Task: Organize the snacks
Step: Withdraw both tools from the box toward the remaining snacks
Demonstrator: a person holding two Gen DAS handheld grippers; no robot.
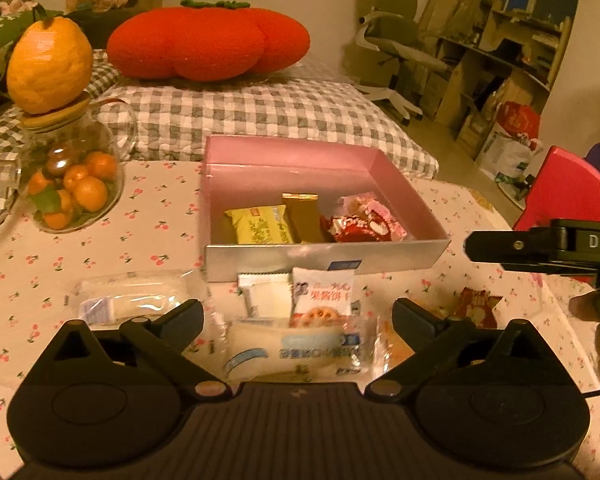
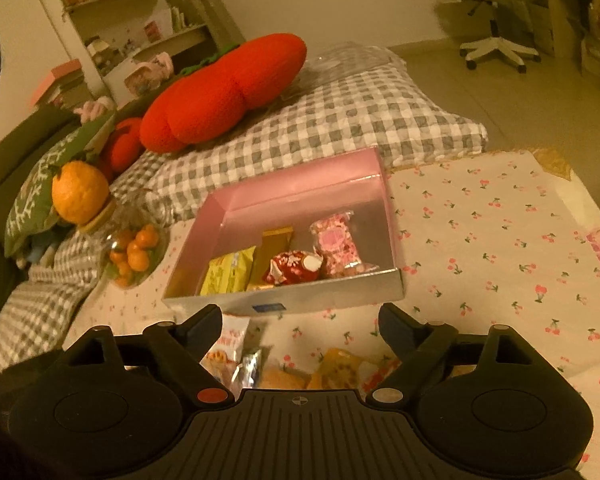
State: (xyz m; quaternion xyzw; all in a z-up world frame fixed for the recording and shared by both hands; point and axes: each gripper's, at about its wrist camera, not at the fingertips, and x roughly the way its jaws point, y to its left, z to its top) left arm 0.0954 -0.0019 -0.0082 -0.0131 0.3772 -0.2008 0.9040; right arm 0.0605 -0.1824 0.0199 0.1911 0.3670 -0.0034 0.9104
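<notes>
I'm holding left gripper (image 1: 298, 312) jaws apart, nothing clamped | right gripper (image 2: 300, 320) jaws apart, also empty | pink box (image 1: 404, 184) sitting just ahead of both, four snacks lying inside | loose snack packets (image 1: 300, 344) lying on table (image 1: 100, 248) under my fingers

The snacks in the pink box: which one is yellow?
The yellow packet, lying at the left end of the row in the pink box. Beside it are a gold-brown bar, a red wrapper and a pink packet.
</notes>
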